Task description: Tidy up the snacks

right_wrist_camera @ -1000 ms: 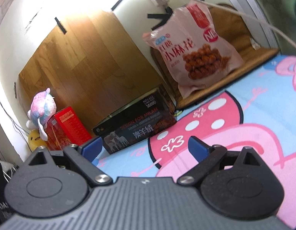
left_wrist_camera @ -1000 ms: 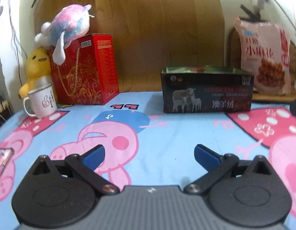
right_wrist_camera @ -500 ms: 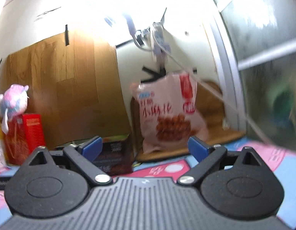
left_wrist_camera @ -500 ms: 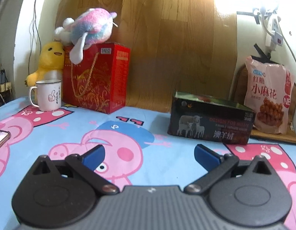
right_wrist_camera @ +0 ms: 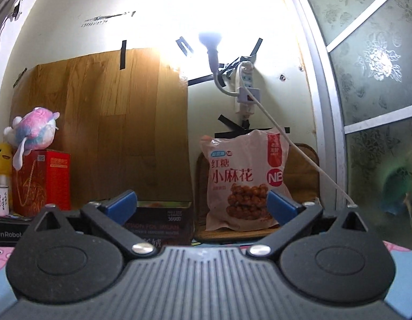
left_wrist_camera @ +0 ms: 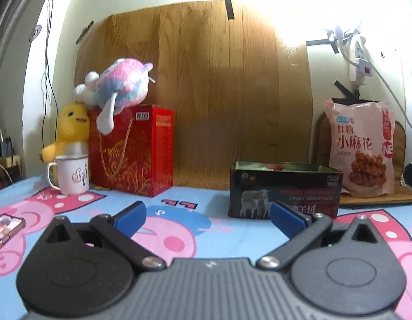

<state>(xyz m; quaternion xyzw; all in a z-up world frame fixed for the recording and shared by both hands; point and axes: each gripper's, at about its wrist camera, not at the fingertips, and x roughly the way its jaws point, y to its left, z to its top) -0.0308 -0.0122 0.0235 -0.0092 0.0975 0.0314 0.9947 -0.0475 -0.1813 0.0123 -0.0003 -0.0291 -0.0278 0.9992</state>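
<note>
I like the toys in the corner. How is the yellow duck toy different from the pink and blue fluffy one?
The yellow duck toy is one plain colour; the pink and blue plush is mottled pink, blue and white. The duck sits upright low down beside the red box, behind the white mug; the plush lies on its side on top of that box. Both are soft toys by the wall.

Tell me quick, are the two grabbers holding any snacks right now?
Left gripper: open, holding nothing.
Right gripper: open, holding nothing; the snack bag sits beyond it, untouched.
</note>
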